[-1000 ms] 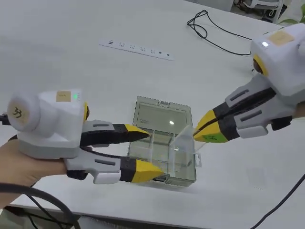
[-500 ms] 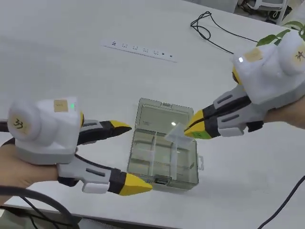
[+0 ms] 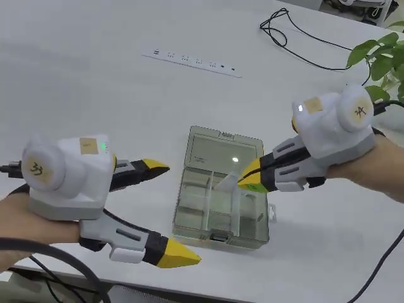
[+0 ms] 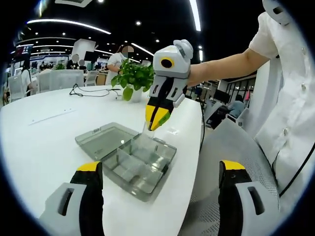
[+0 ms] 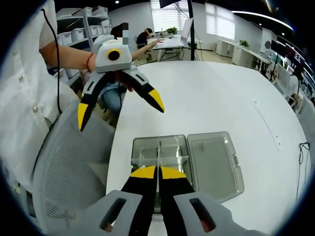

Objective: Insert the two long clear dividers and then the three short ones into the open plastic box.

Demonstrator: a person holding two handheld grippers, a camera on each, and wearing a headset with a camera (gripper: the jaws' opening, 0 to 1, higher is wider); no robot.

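Jaws pressed together on the right gripper, clamped on a clear divider that hangs tilted just above the open box, roughly over its middle. Left gripper hovers just beside the box on its near left, jaws spread wide with nothing between them. This looks like the insertion step, with one piece on its way in, though I cannot tell whether it is a long one or a short one. Next move, by my reading: square the divider with its slots, lower it straight down, and perhaps steady the box with the free gripper so it does not skid on the white table. Inside the box, clear partitions already split it into compartments. Their count is hard to make out, and nothing loose shows in them. Lid lies open flat on the far side.
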